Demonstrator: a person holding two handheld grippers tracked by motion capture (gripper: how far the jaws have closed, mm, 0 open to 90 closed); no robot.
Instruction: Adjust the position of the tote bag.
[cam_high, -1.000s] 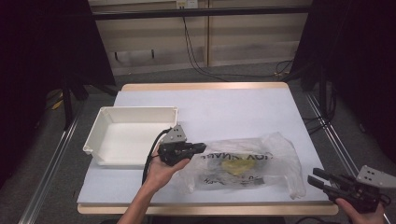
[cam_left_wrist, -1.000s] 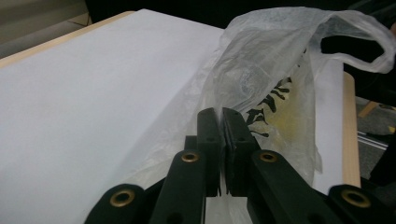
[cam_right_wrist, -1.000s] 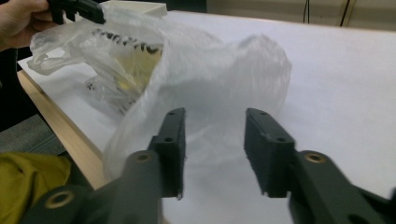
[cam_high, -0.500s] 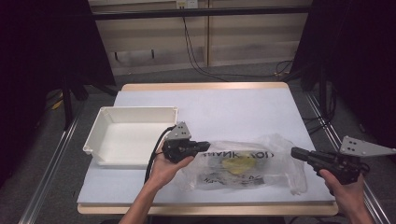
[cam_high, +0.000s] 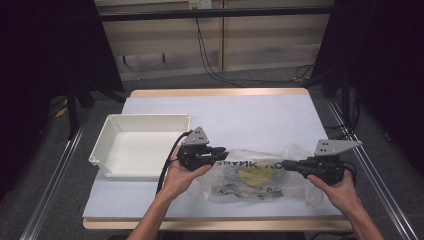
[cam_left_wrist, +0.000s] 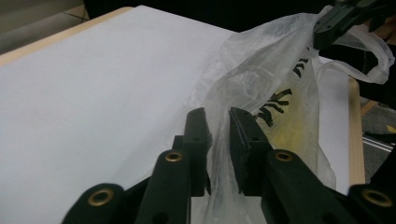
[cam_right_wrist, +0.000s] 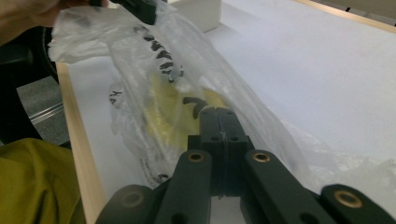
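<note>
A clear plastic bag (cam_high: 230, 172) with black lettering lies on the white table near its front edge, with something yellow (cam_high: 252, 175) inside. My left gripper (cam_high: 222, 152) is at the bag's left end. In the left gripper view its jaws (cam_left_wrist: 217, 116) are shut on a fold of the bag (cam_left_wrist: 271, 79). My right gripper (cam_high: 286, 164) is at the bag's right end. In the right gripper view its jaws (cam_right_wrist: 218, 112) are pressed together against the film of the bag (cam_right_wrist: 159, 60), and the yellow thing (cam_right_wrist: 163, 112) shows through.
A white, empty tray (cam_high: 107, 135) stands on the table's left half, just left of my left hand. The table's wooden front edge (cam_right_wrist: 79, 140) runs close under the bag. Behind the bag is bare tabletop (cam_high: 250, 115).
My right gripper has come in from the table's right front corner to the bag's right end. The left gripper has stayed at the bag's left end.
</note>
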